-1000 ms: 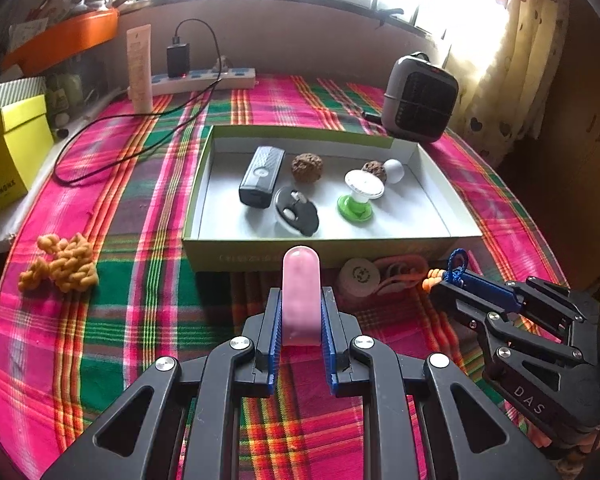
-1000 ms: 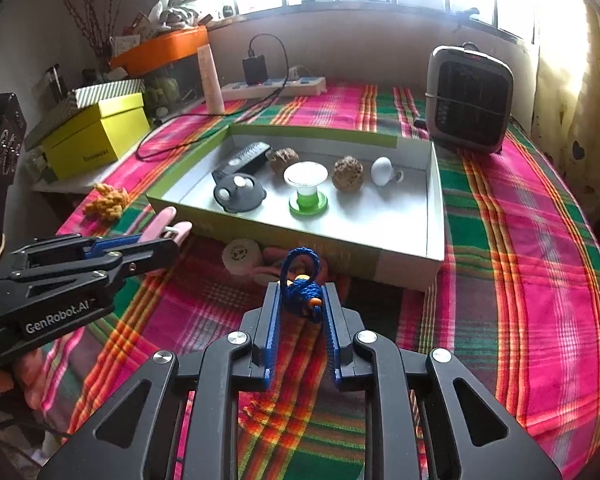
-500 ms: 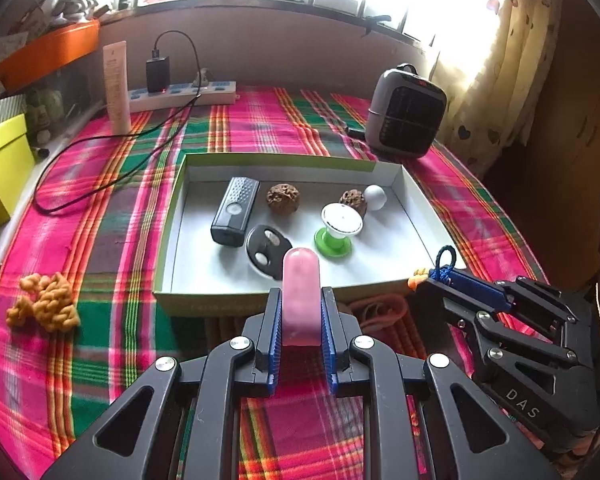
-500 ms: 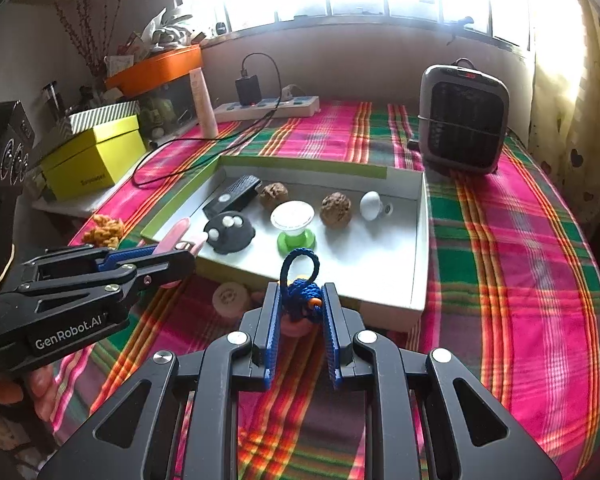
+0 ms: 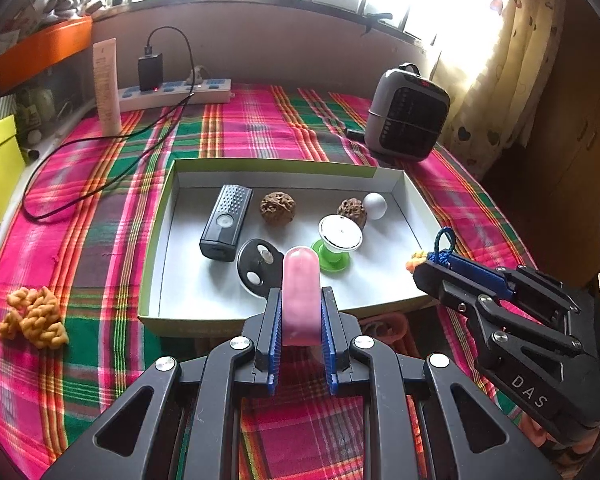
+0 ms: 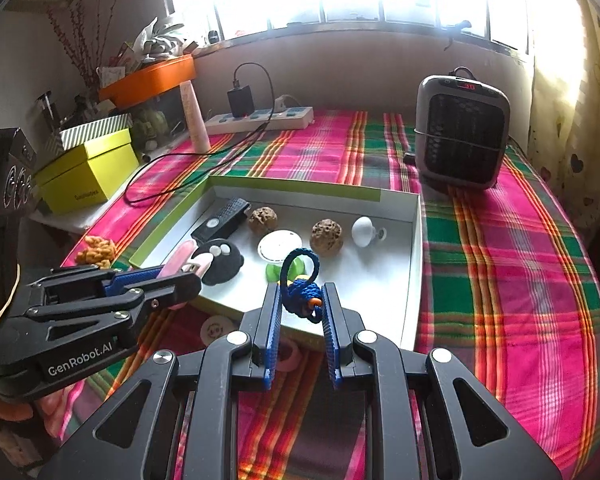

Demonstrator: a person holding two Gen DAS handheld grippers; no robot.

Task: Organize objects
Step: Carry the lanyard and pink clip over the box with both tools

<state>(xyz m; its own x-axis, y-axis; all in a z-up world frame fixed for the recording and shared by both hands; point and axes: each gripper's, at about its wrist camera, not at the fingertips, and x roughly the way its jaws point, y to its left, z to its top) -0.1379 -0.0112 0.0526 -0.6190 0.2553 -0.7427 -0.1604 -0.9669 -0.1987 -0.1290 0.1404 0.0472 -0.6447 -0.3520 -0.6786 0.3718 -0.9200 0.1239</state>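
Left wrist view, left to right: a yellow knitted item [image 5: 34,318] lies on the plaid tablecloth [image 5: 100,216], well apart from the shallow box [image 5: 158,272]. The box holds a black remote [image 5: 225,222], a black disc [image 5: 258,266], two walnuts and a green-and-white spool [image 5: 338,242]. The left gripper [image 5: 301,312] is clamped on an upright pink tube [image 5: 301,292] at the box's near wall. The right gripper [image 6: 301,308] grips a blue knotted cord [image 6: 300,290] above the box's near right corner. A grey heater [image 5: 408,120] stands beyond.
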